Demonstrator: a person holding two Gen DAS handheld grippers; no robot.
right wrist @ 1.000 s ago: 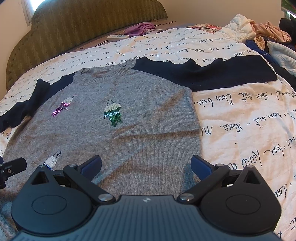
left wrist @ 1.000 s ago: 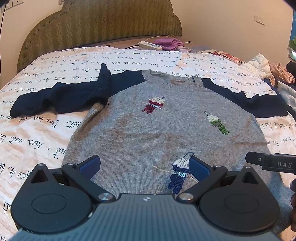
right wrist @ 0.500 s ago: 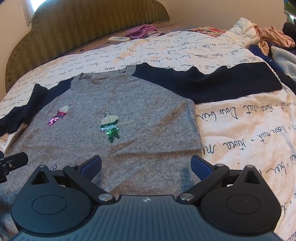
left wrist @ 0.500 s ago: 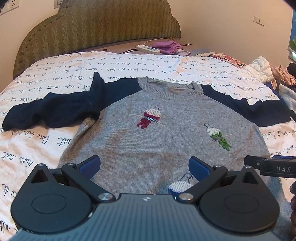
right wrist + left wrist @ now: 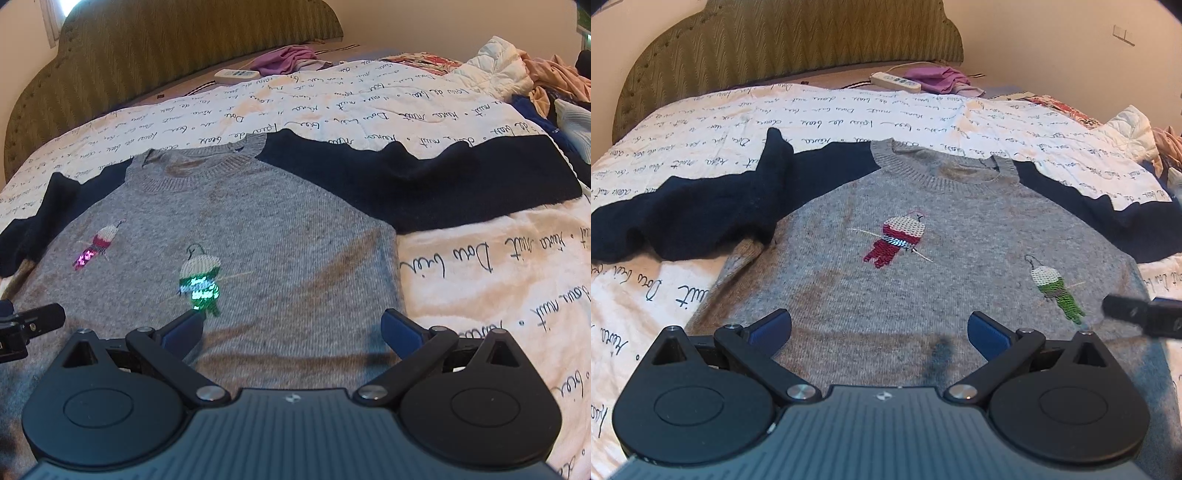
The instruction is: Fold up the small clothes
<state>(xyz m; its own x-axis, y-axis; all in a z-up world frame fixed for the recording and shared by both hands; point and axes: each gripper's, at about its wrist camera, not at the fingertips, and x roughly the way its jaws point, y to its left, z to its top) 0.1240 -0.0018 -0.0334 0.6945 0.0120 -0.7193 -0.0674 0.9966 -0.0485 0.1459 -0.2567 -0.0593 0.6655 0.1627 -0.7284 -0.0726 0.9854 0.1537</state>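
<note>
Two open grippers are hovering side by side over the lower body of a grey sweater (image 5: pixel 923 266) spread face-up on a script-printed bedspread (image 5: pixel 701 122). The left gripper (image 5: pixel 879 328) is holding its blue-padded jaws wide apart with nothing between them; the right gripper (image 5: pixel 291 328) is doing the same, its outer jaw standing over the sweater's right side seam. Compared with a second ago, both cameras are sitting further up the garment: the blue bird near the hem has slipped out of view beneath the left tool, and the green bird (image 5: pixel 199 280) is now lying just ahead of the right gripper's inner jaw. Neither tool appears to be touching the knit, though contact beneath the housings cannot be ruled out. The left navy sleeve (image 5: pixel 687 221) is lying bunched and doubled over, while the right navy sleeve (image 5: pixel 424 184) is lying flat and outstretched. This advance probably means folding has not begun and a first grasp point is being chosen.
</note>
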